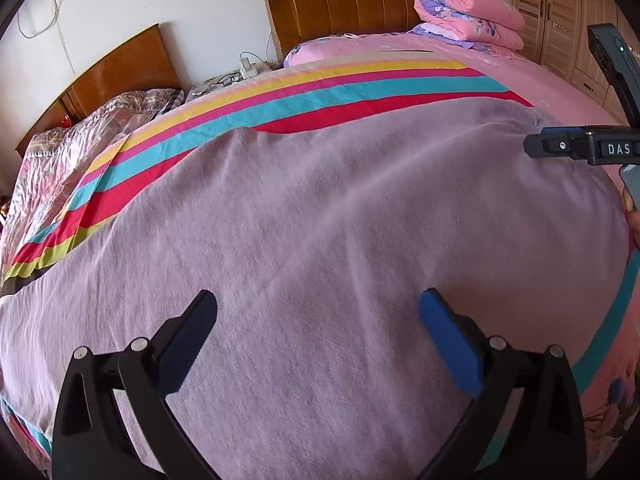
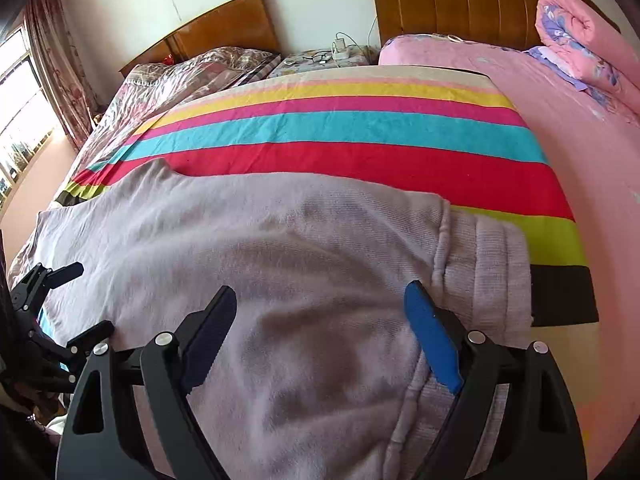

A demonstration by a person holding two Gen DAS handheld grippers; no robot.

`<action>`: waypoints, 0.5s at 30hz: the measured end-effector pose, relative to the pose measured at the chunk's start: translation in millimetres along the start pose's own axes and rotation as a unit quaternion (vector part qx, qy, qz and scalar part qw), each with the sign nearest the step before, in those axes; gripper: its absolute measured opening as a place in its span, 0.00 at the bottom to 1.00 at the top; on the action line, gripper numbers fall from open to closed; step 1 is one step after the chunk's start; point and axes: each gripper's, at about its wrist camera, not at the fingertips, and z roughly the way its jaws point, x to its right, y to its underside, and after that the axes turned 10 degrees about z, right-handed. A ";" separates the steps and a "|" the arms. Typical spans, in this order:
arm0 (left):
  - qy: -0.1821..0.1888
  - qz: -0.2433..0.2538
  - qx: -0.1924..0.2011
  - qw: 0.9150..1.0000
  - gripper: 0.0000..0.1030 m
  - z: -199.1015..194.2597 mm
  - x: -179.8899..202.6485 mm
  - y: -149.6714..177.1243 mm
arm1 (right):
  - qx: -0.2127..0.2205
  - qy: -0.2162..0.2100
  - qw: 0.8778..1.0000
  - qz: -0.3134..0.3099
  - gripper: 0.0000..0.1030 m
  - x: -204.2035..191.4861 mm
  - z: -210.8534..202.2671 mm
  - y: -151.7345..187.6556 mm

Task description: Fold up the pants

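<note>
Pants (image 2: pixel 248 240): pale lilac knit, spread flat on a striped blanket (image 2: pixel 340 132) over the bed (image 2: pixel 580 140); soft creases run across the cloth, and a ribbed waistband (image 2: pixel 488 264) lies just beyond the right claw's blue pad.
Position: the fabric fills the ground directly beneath and ahead of both claws; the blanket's red, turquoise, pink and yellow bands lie beyond its far edge.
Left claw (image 1: pixel 318 312): pitched downward over the pants, jaws wide apart, nothing between them — one finger black, the other faced with a blue pad.
Right claw (image 2: pixel 320 304): likewise pitched downward, jaws spread wide, empty, above the cloth near the waistband.
Cross-views: the right claw's body shows at the right edge of the left wrist view; the left claw's black fingers show at the left edge of the right wrist view.
Surroundings: folded pink quilt (image 1: pixel 468 12) and wooden headboard (image 1: pixel 340 0) far beyond the claws.
Unclear: the pants' near edge is hidden by the claw bodies; whether the fingertips touch the fabric cannot be told.
</note>
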 end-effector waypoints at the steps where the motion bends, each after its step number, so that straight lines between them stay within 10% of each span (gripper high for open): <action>1: 0.000 -0.002 0.013 1.000 0.98 -5.4 -6.8 -2.8 | 0.011 0.018 1.000 -0.006 0.81 -8.0 -7.0 0.9; 8: 0.032 -0.097 -0.007 0.995 0.98 28.9 -99.9 -41.7 | 0.032 -0.079 0.994 -0.075 0.82 -81.2 -16.9 8.8; 15: -0.005 -0.089 -0.041 0.995 0.99 89.6 -124.2 -45.1 | -0.026 -0.028 0.992 -0.118 0.83 -86.3 3.5 72.8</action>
